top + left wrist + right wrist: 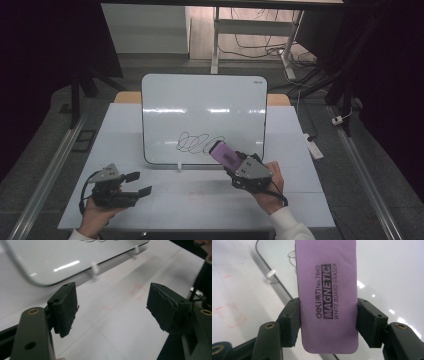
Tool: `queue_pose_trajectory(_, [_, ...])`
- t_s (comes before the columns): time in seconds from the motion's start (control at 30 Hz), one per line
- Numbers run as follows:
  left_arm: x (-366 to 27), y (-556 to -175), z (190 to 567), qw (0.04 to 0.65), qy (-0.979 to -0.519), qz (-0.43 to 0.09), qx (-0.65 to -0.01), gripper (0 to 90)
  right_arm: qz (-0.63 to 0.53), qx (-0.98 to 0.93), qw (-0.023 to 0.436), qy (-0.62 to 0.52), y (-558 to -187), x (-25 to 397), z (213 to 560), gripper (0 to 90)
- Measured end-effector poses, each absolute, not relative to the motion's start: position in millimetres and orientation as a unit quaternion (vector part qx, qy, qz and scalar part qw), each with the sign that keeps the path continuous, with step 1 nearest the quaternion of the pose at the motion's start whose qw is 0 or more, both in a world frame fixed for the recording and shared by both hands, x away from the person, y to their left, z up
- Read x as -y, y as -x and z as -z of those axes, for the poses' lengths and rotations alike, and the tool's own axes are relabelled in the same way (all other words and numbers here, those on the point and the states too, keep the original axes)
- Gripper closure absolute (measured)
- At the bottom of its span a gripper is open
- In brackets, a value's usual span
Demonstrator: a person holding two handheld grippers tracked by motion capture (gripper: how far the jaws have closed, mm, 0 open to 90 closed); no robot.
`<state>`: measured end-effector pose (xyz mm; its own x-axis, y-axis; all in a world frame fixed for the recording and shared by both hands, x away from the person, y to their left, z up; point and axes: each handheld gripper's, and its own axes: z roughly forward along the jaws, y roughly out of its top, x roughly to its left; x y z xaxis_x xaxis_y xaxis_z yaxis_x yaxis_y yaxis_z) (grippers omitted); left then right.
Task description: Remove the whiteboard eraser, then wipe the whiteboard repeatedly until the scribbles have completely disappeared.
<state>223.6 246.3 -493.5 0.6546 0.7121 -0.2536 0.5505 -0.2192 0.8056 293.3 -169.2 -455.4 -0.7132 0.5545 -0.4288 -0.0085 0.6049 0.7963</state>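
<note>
Purple eraser (pixel 328 297) clamped in right tool (pixel 329 322), apparently at whiteboard (pixel 200 107) lower edge.

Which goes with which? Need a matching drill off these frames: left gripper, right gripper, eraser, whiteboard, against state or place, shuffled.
Column 1
1. left gripper
2. right gripper
3. purple eraser
4. whiteboard

Column 2
A. propped up at the far side of the table, black scribble low on it
B. jaws wide apart, nothing between them
C. clamped by its sides, its far end at the scribble
D. jaws closed on a labelled block

Pairs: 1-B, 2-D, 3-C, 4-A
</note>
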Motion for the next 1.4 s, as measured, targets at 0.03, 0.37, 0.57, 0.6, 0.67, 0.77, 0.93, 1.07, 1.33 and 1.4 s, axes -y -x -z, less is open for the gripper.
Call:
queue_pose_trajectory(0.03, [-255,-219,497,0.468,-0.774,-0.095,-0.417,25.4,-0.417,-0.826,0.34,-0.17,-295,169,454,39.7])
queue_pose_trajectory(0.37, [-263,-220,508,0.438,-0.785,-0.12,-0.421,25.0,-0.422,-0.813,0.347,-0.203,-316,167,441,39.8])
queue_pose_trajectory(0.57, [-265,-220,508,0.44,-0.781,-0.121,-0.427,25.0,-0.408,-0.816,0.35,-0.215,-332,163,439,39.8])
queue_pose_trajectory(0.6, [-265,-220,508,0.44,-0.781,-0.121,-0.427,24.9,-0.408,-0.816,0.35,-0.215,-332,163,439,39.8])
queue_pose_trajectory(0.67, [-265,-220,508,0.44,-0.781,-0.122,-0.426,24.7,-0.405,-0.816,0.348,-0.222,-337,163,440,39.8])
queue_pose_trajectory(0.77, [-265,-221,508,0.441,-0.781,-0.122,-0.425,24.7,-0.393,-0.818,0.354,-0.226,-344,161,442,39.8])
queue_pose_trajectory(0.93, [-265,-222,510,0.439,-0.782,-0.119,-0.426,24.7,-0.375,-0.82,0.365,-0.232,-352,151,447,39.8])
queue_pose_trajectory(1.07, [-266,-221,509,0.441,-0.782,-0.119,-0.424,24.7,-0.349,-0.826,0.376,-0.233,-358,140,452,39.8])
queue_pose_trajectory(1.33, [-266,-223,510,0.441,-0.782,-0.115,-0.425,24.7,-0.328,-0.833,0.381,-0.23,-359,115,463,39.9])
queue_pose_trajectory(1.4, [-266,-222,510,0.442,-0.782,-0.114,-0.425,24.7,-0.326,-0.84,0.375,-0.216,-355,106,467,39.9])
